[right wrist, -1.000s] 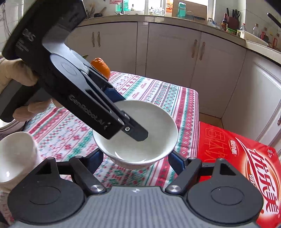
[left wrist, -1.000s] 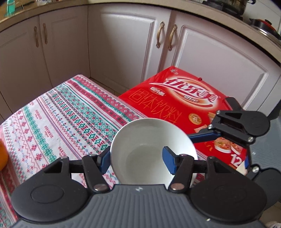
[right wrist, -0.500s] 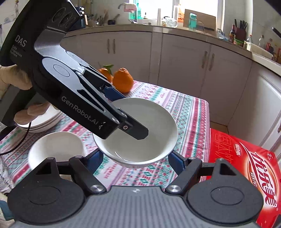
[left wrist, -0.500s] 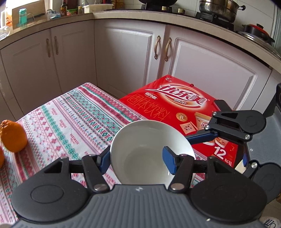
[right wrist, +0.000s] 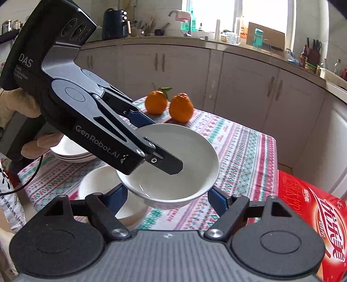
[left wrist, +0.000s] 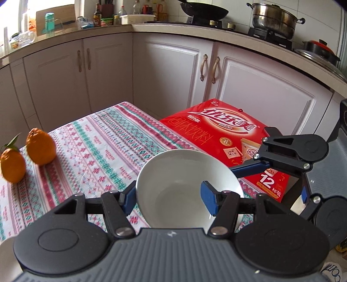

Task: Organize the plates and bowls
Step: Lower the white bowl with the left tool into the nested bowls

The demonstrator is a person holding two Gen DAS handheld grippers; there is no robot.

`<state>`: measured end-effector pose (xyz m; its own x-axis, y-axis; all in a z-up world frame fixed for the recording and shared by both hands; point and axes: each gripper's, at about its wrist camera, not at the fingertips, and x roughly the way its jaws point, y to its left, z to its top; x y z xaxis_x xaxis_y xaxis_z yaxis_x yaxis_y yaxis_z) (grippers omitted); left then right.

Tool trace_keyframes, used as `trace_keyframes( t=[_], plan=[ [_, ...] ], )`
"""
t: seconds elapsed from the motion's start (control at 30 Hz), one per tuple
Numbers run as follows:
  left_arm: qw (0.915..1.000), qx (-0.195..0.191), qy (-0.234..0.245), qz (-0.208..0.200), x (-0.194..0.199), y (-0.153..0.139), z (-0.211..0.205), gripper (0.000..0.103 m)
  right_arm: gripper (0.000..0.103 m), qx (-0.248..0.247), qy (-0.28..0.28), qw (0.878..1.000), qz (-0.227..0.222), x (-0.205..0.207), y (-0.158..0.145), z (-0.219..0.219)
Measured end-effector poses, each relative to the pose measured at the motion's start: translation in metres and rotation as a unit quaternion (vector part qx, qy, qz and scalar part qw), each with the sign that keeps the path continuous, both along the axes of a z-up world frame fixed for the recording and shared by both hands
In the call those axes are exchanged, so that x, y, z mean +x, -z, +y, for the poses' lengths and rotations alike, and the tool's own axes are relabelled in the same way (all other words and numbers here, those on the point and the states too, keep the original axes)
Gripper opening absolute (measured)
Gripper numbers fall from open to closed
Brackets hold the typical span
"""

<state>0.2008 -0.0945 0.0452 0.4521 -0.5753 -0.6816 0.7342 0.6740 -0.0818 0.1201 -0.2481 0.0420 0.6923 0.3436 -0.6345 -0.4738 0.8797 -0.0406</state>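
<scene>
A plain white bowl [right wrist: 173,167] sits upright in mid-air, pinched at its nine o'clock rim, above a second white bowl [right wrist: 97,184] on the cloth, with stacked white plates [right wrist: 69,150] toward ten o'clock.

You get bright daylight from the window [right wrist: 219,15] — blown out there — with fisheye bending at the edges.
</scene>
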Motion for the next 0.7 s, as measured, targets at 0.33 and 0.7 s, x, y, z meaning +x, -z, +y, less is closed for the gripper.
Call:
trace_keyframes(
  t=[0.33, 0.7],
  plan=[
    [0.9996, -0.006, -0.026, 0.004, -0.017, 0.006, 0.031, 0.060, 0.084, -0.004, -0.026, 1.000, 0.006, -0.011, 0.004, 0.028],
    [0.9987, -0.008, -0.047, 0.021, -0.025, 0.022, 0.051, 0.060, 0.084, -0.008, -0.046, 0.999, 0.024, -0.014, 0.015, 0.047]
  ],
)
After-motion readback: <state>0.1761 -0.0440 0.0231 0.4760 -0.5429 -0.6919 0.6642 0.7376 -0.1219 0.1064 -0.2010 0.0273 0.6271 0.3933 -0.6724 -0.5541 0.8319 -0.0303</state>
